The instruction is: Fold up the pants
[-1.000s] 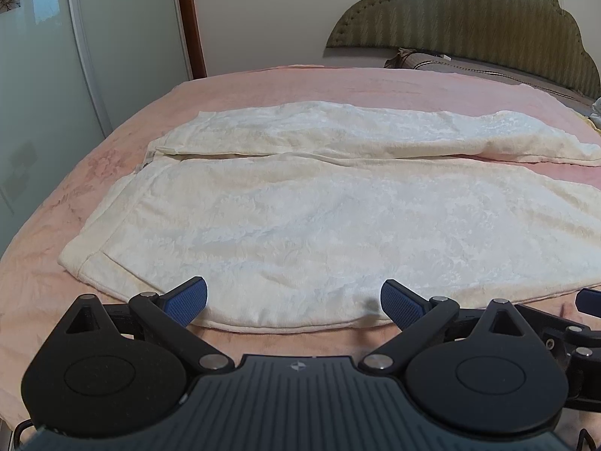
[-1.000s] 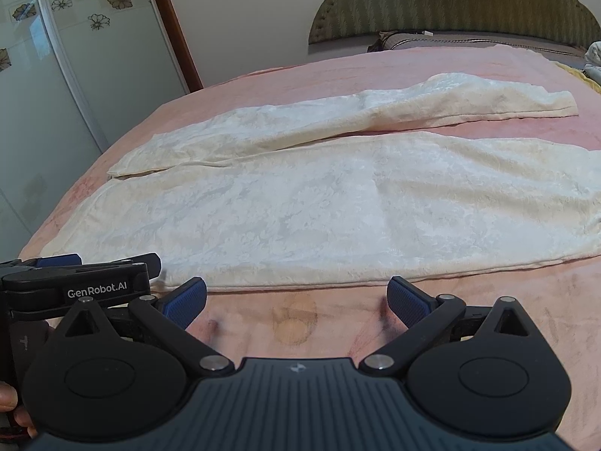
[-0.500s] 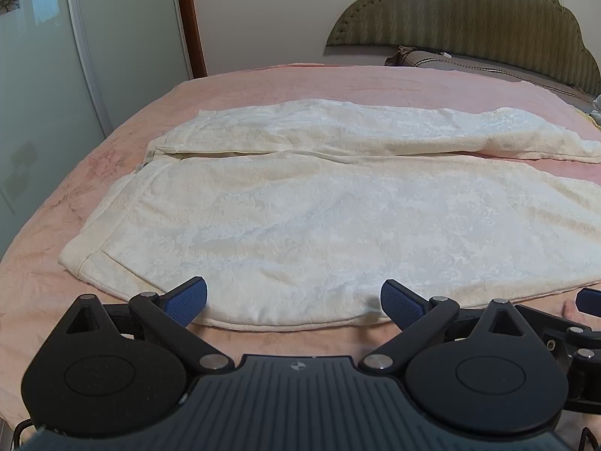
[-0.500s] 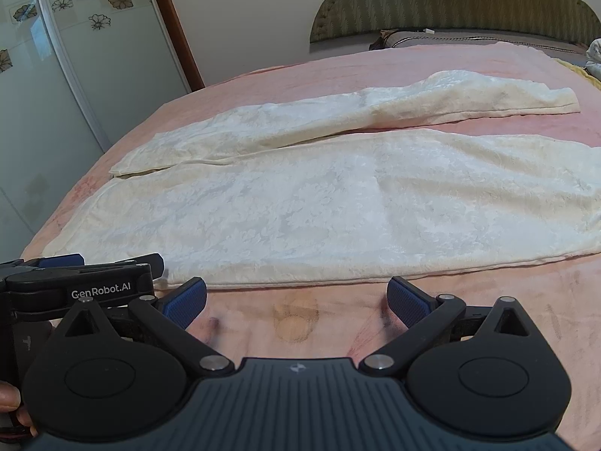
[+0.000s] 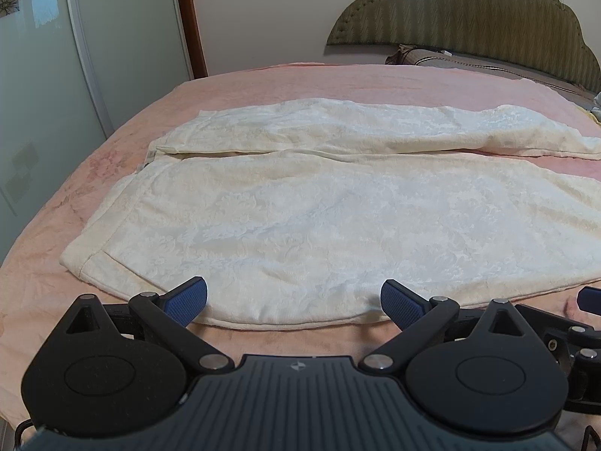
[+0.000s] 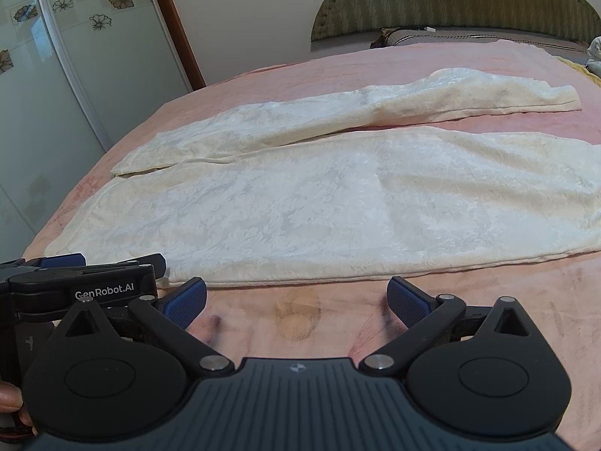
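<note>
1. The cream pants lie flat on the pink bed. They fill the middle of both views.
2. In the left wrist view the right end of both legs is cut off by the frame edge. In the right wrist view the far leg's hem shows at the upper right, but the near leg runs off the right edge.
3. The left claw is wide apart and holds nothing. Its blue fingertips sit at the bottom of the frame, right at the near edge of the pants. You cannot tell if they touch the cloth.
4. The right claw is wide apart and empty too. It hangs over bare bed just in front of the pants.
5. At the lower left of the right wrist view, the other tool hides a bit of the pants' edge.
6. A brown stain on the bed looks blurry.
7. Since a second ago, almost nothing has changed. Both claws are in nearly the same place, and the pants have not moved.
</note>
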`<action>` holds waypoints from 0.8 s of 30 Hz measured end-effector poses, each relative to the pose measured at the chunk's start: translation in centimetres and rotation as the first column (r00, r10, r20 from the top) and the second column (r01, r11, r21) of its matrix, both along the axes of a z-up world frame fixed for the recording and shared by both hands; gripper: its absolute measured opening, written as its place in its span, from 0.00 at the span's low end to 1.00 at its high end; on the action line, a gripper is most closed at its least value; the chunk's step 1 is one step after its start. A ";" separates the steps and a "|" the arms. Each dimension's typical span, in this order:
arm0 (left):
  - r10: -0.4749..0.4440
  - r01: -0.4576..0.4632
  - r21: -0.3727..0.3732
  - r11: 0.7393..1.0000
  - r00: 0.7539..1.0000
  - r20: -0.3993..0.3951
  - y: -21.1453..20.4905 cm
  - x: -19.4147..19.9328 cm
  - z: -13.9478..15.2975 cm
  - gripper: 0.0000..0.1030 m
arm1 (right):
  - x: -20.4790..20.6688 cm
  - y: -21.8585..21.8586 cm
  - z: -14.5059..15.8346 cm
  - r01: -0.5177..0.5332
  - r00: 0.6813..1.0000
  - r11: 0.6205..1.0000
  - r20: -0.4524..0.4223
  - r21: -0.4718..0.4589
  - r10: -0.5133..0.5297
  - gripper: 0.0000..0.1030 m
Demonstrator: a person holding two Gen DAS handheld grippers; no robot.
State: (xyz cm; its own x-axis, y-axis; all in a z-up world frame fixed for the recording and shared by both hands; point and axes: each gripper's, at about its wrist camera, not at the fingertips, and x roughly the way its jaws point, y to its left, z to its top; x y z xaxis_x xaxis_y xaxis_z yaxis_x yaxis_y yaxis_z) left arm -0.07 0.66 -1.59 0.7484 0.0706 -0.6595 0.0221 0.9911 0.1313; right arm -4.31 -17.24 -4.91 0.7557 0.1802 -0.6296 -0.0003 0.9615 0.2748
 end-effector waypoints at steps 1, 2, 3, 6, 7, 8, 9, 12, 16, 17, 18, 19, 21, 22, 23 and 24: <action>0.000 0.000 0.000 1.000 1.000 0.000 0.0 0.0 0.0 0.97 | 0.0 0.0 0.0 0.000 1.000 1.000 0.000 0.001 0.000 1.00; -0.001 0.001 0.000 1.000 1.000 0.000 0.0 0.0 0.0 0.97 | 0.0 0.0 0.0 0.000 1.000 1.000 0.000 0.000 0.000 1.00; 0.000 0.000 0.000 1.000 1.000 -0.001 0.0 0.0 0.0 0.97 | 0.0 0.0 0.0 0.000 1.000 1.000 0.000 0.000 0.000 1.00; -0.001 0.001 0.002 1.000 1.000 -0.003 0.0 0.0 0.0 0.97 | 0.0 0.0 0.0 0.000 1.000 1.000 -0.001 0.001 0.000 1.00; -0.001 0.001 0.002 1.000 1.000 -0.004 0.0 0.0 0.0 0.97 | 0.0 0.0 0.0 -0.001 1.000 1.000 -0.001 0.002 0.001 1.00; -0.001 0.001 0.004 1.000 1.000 -0.004 0.0 0.0 0.0 0.97 | 0.0 0.1 0.0 -0.001 1.000 1.000 -0.001 0.002 0.001 1.00; -0.002 0.002 0.005 1.000 1.000 -0.004 0.0 0.0 0.0 0.97 | 0.0 0.1 0.0 -0.003 1.000 1.000 0.000 0.003 0.003 1.00; -0.001 0.001 0.006 1.000 1.000 -0.004 0.0 0.0 0.0 0.97 | 0.0 0.1 -0.1 -0.005 1.000 1.000 0.002 0.004 0.005 1.00; 0.000 0.001 0.008 1.000 1.000 -0.006 0.0 -0.1 -0.1 0.97 | -0.1 0.1 -0.1 -0.008 1.000 1.000 0.003 0.006 0.008 1.00; 0.000 0.000 0.008 1.000 1.000 -0.006 -0.1 -0.1 -0.1 0.97 | -0.1 0.1 -0.1 -0.008 1.000 1.000 0.003 0.006 0.008 1.00; -0.001 0.001 0.008 1.000 1.000 -0.006 -0.1 -0.1 -0.1 0.97 | -0.1 0.1 -0.1 -0.008 1.000 1.000 0.003 0.007 0.008 1.00; -0.001 0.001 0.008 1.000 1.000 -0.006 -0.1 -0.1 -0.1 0.97 | -0.1 0.1 -0.1 -0.009 1.000 1.000 0.003 0.007 0.009 1.00; -0.001 0.001 0.008 1.000 1.000 -0.006 -0.1 -0.1 -0.1 0.97 | -0.1 0.2 -0.1 -0.009 1.000 1.000 0.003 0.007 0.009 1.00; -0.001 0.001 0.008 1.000 1.000 -0.006 -0.1 -0.1 -0.1 0.97 | -0.1 0.2 -0.1 -0.010 1.000 1.000 0.003 0.007 0.010 1.00; -0.001 0.001 0.008 1.000 1.000 -0.006 -0.1 -0.1 -0.1 0.97 | -0.1 0.1 -0.1 -0.011 1.000 1.000 0.003 0.008 0.011 1.00; -0.001 0.001 0.008 1.000 1.000 -0.006 0.0 -0.1 -0.1 0.97 | -0.1 0.2 -0.1 -0.011 1.000 1.000 0.003 0.008 0.011 1.00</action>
